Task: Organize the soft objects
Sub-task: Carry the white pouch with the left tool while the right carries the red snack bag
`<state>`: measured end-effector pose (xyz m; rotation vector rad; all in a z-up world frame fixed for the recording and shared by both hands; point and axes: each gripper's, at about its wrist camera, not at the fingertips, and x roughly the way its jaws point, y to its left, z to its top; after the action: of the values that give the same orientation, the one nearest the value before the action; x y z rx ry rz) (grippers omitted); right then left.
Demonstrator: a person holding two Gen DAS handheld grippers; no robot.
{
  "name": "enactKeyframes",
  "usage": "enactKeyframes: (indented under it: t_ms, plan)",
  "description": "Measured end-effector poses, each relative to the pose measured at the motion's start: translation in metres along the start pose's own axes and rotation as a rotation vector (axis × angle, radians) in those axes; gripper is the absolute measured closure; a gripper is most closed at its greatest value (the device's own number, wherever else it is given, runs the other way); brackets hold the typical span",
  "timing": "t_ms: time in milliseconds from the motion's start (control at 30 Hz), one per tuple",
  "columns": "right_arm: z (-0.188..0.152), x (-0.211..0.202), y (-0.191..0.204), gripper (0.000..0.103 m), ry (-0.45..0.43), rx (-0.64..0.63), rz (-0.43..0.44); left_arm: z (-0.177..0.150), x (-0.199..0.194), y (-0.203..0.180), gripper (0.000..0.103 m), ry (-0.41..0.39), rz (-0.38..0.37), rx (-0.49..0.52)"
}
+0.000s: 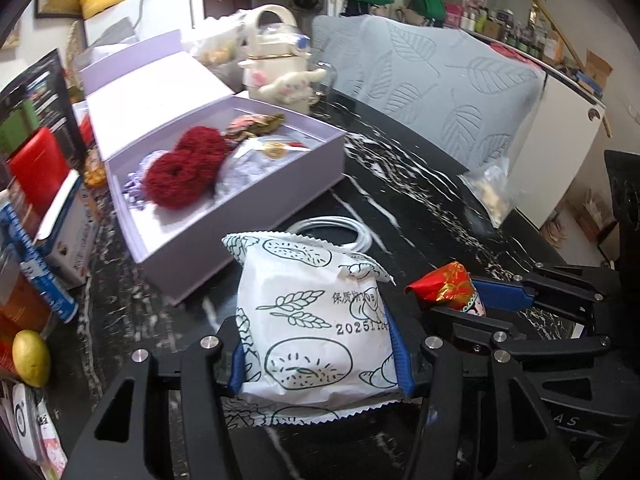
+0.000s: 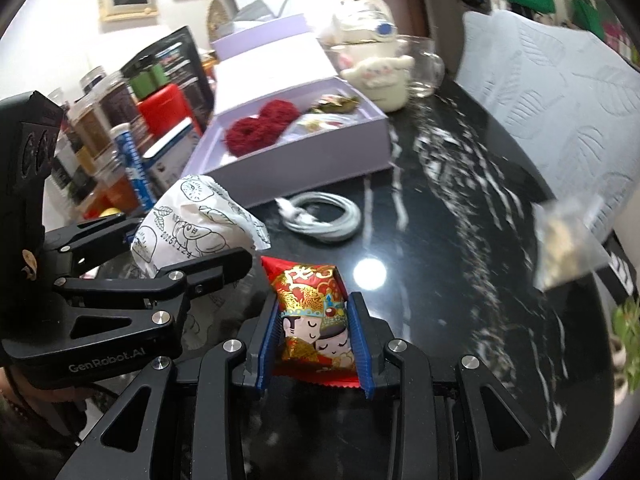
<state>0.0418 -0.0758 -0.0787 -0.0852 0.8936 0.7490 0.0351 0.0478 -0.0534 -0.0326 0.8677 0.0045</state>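
White packet: a soft white packet [image 1: 316,320] printed with bread and wheat drawings and a date stamp, upright between the blue pads of the left gripper [image 1: 318,354], raised above the dark marbled table [image 1: 420,200]; in the right wrist view it shows at about 10 o'clock [image 2: 192,220]
Left claw: pinching the white packet by its two sides, both pads against the wrapper
Red packet: a small red and gold packet [image 2: 314,316] with two cartoon faces, held upright in the right gripper [image 2: 316,344]; from the left wrist view it sits at 3 o'clock [image 1: 444,286]
Right claw: pressed together on the red packet, blue pads on either side of it
Lilac box: an open lilac box [image 1: 256,196] at 11 o'clock of the white packet, lid standing behind it; inside lie two dark red fuzzy rings [image 1: 188,168] touching each other, beside pale wrapping and small trinkets
Cable: a coiled white cable [image 2: 324,216] on the table, between the box and the two packets
Plush: a cream plush toy [image 1: 288,84] leaning on a container at 12 o'clock, just beyond the box
Cushion: a pale blue leaf-patterned cushion [image 1: 440,80] at 1 o'clock, at the table's far edge
Left edge: boxes, jars and a yellow fruit [image 1: 30,358] crowd the 9 o'clock side
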Motion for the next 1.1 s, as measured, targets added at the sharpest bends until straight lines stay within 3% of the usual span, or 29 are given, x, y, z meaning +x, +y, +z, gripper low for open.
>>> enactKeyframes:
  t_ms: [467,1100]
  plan:
    - [0.030,0.008,0.033,0.071,-0.030,-0.088,0.051,0.007,-0.026,0.041,0.049,-0.071,0.039,-0.077]
    - [0.106,0.003,0.057,0.071,-0.146,-0.233,0.043,0.061,-0.050,0.080,0.049,-0.211,0.066,-0.117]
